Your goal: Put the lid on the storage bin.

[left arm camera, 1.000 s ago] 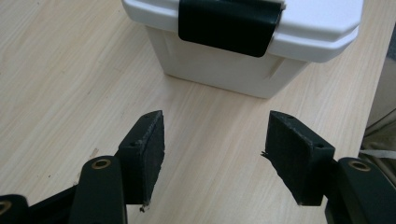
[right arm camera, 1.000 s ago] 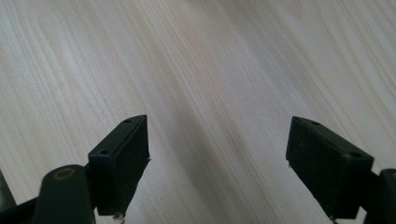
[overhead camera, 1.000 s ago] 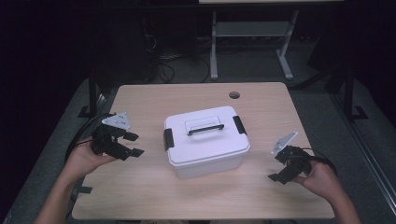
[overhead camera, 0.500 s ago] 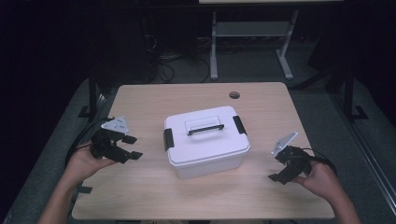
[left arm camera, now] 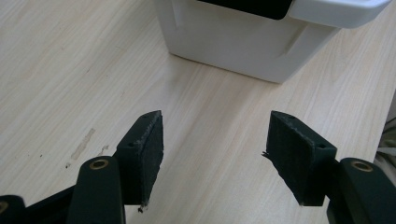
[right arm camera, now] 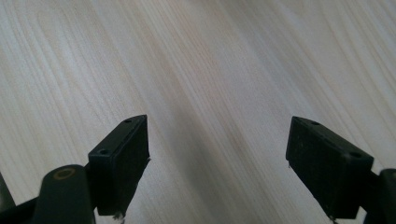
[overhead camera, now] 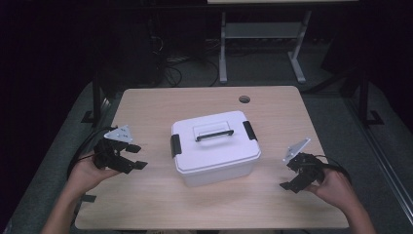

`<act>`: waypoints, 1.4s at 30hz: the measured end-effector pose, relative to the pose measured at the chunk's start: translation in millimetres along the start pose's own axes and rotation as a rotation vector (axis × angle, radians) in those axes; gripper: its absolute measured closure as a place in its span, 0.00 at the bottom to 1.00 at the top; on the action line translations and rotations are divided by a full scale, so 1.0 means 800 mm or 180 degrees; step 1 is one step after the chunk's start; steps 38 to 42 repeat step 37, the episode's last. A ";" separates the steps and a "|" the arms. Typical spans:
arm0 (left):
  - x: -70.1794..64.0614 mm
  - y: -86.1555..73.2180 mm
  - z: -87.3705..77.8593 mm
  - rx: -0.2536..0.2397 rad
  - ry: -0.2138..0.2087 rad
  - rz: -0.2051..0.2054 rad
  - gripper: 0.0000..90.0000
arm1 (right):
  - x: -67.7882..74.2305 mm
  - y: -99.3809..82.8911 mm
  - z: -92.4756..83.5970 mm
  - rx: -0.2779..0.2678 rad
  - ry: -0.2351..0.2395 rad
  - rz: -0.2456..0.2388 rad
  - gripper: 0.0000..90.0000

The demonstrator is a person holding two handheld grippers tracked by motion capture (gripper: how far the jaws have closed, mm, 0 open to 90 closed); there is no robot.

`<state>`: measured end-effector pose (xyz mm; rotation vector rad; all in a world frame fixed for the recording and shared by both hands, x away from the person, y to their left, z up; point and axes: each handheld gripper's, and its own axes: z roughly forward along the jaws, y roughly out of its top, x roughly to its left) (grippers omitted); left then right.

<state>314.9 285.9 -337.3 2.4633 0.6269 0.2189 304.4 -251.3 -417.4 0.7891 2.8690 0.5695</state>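
A white lidded plastic box point(overhead camera: 214, 146) with a black handle and a black latch point(overhead camera: 176, 145) at each end sits in the middle of the wooden table point(overhead camera: 160, 105). My left gripper point(overhead camera: 138, 157) hovers open to the left of the box, its jaws pointing toward it and nothing between them. In the left gripper view the box's lower wall point(left arm camera: 243, 42) stands just beyond the open gripper point(left arm camera: 215, 156). Off the box's right side my right gripper point(overhead camera: 288, 178) is open too. The right gripper view has bare tabletop between its jaws point(right arm camera: 217, 163).
A round cable hole point(overhead camera: 244, 99) marks the table's far right part. Behind the table, on the dark floor, stand a metal desk frame point(overhead camera: 263, 44) and loose cables point(overhead camera: 180, 63).
My left gripper has shifted slightly toward the near edge of the table. The right gripper and the box have stayed where they were.
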 end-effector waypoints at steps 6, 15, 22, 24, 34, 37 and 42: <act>-0.001 -0.004 0.003 0.0000 0.0013 -0.0016 0.39 | 0.000 -0.001 0.000 0.0003 0.0004 0.0009 0.23; -0.002 -0.009 0.007 0.0040 0.0028 -0.0007 0.39 | 0.000 -0.002 0.000 0.0001 0.0007 0.0013 0.23; -0.003 -0.015 0.008 0.0048 0.0033 -0.0013 0.39 | 0.000 -0.002 0.000 0.0006 0.0009 0.0012 0.23; -0.002 -0.016 0.008 0.0057 0.0033 -0.0018 0.39 | 0.000 -0.002 0.000 0.0005 0.0009 0.0012 0.23; -0.002 -0.023 0.011 0.0075 0.0018 -0.0043 0.39 | 0.000 -0.001 0.002 0.0006 0.0005 0.0003 0.23; -0.002 -0.023 0.012 0.0084 0.0017 -0.0047 0.39 | -0.001 -0.002 0.001 0.0002 0.0002 0.0003 0.23; -0.002 -0.023 0.012 0.0084 0.0017 -0.0047 0.39 | -0.001 -0.002 0.001 0.0002 0.0002 0.0003 0.23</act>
